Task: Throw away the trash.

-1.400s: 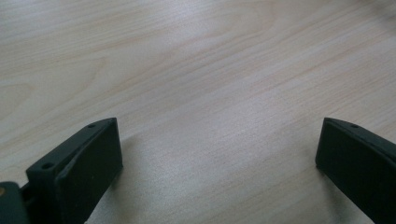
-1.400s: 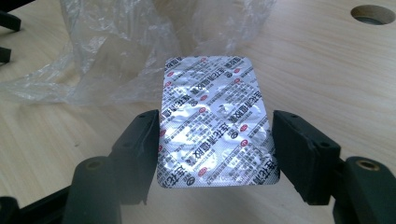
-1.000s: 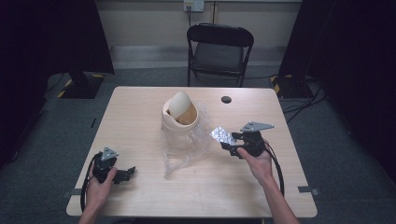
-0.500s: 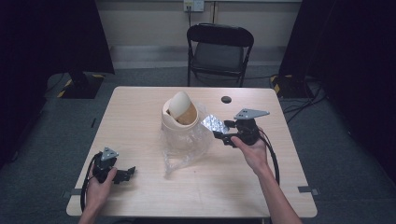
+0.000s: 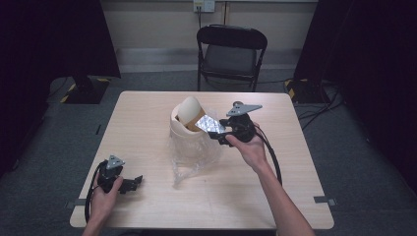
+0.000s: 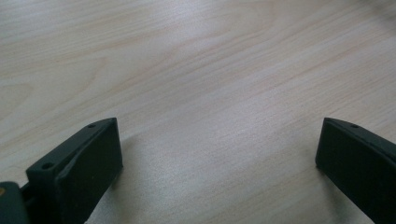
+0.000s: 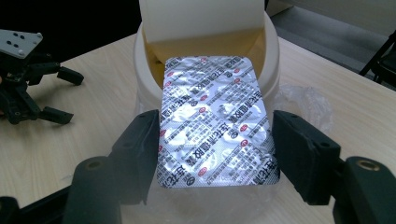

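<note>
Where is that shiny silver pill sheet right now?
The pill sheet is clamped in the right gripper, held over the open mouth of the cream bin at mid-table.

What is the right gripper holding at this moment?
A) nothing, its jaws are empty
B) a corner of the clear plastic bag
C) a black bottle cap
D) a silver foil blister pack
D: in the right gripper view the right gripper has its jaws closed on the sides of a silver blister pack, held over the open cream bin.

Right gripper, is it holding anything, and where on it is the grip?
The right gripper holds a silver blister pack, clamped across its two long edges near the end away from the cream bin. The left gripper is open, holding nothing.
</note>
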Demonstrator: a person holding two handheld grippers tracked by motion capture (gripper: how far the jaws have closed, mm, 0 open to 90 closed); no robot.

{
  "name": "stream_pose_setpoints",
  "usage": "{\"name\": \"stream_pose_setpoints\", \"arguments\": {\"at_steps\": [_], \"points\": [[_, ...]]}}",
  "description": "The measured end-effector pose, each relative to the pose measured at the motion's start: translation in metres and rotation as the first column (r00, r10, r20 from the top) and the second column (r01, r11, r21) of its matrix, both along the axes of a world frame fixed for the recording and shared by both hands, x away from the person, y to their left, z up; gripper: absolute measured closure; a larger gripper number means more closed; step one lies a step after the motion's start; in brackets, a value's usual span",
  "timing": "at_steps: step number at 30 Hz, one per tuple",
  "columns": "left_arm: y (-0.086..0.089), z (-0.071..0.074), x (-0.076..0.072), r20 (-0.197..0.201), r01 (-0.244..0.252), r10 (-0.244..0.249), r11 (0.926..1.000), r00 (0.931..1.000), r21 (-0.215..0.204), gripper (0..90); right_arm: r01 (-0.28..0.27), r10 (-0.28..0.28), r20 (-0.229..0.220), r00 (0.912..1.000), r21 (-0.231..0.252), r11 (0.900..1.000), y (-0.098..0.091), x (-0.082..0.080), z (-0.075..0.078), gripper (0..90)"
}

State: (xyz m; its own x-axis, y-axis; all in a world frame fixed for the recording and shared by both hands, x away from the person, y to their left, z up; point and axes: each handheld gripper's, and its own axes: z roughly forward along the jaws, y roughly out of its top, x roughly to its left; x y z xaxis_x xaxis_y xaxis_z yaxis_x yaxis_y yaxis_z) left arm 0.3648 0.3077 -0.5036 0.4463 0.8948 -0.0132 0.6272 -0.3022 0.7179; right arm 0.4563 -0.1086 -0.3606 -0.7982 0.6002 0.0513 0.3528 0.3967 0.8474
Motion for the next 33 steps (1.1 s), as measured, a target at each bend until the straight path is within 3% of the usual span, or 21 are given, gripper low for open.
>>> {"name": "stream_pose_setpoints", "arguments": {"at_steps": [6,8,12,18,19,22,23,26,27,33], "points": [[0.0,0.0,0.0,0.0,0.0,0.0,1.0,1.0,0.0,0.0,-0.007,0.007,-0.013,0.9999,-0.01,0.9999,0.011,0.009,-0.002,34.0],[0.0,0.0,0.0,-0.001,0.002,-0.002,1.0,1.0,0.003,0.0,-0.003,0.003,-0.044,0.999,0.004,1.0,0.013,0.016,-0.003,34.0],[0.0,0.0,0.0,0.0,0.0,0.0,1.0,1.0,0.0,0.0,0.005,-0.006,-0.034,0.9994,-0.029,0.9996,0.022,0.024,0.0,34.0],[0.0,0.0,0.0,-0.001,0.001,-0.001,1.0,1.0,0.003,0.0,0.0,-0.001,-0.03,0.9995,-0.021,0.9998,0.03,0.03,0.003,34.7],[0.0,0.0,0.0,0.0,0.0,0.0,1.0,1.0,0.0,0.0,-0.008,0.008,-0.018,0.9998,-0.011,0.9999,0.034,0.031,0.004,51.7],[0.0,0.0,0.0,-0.001,0.002,-0.002,1.0,1.0,0.003,0.0,-0.008,0.008,-0.022,0.9997,-0.005,1.0,0.038,0.032,0.003,50.6],[0.0,0.0,0.0,0.0,0.0,0.0,1.0,1.0,0.0,0.0,-0.018,0.017,-0.028,0.9995,-0.026,0.9995,0.043,0.035,0.0,50.5],[0.0,0.0,0.0,0.0,0.0,0.0,1.0,1.0,0.0,0.0,-0.017,0.016,-0.029,0.9995,-0.031,0.9994,0.047,0.037,-0.003,52.0],[0.0,0.0,0.0,0.0,0.0,0.0,1.0,1.0,0.001,0.0,-0.017,0.017,-0.028,0.9995,-0.025,0.9995,0.051,0.039,-0.003,56.7],[0.0,0.0,0.0,0.0,0.001,-0.001,1.0,1.0,0.001,0.0,-0.029,0.027,-0.026,0.9993,-0.063,0.9976,0.061,0.044,-0.006,63.1]]}}
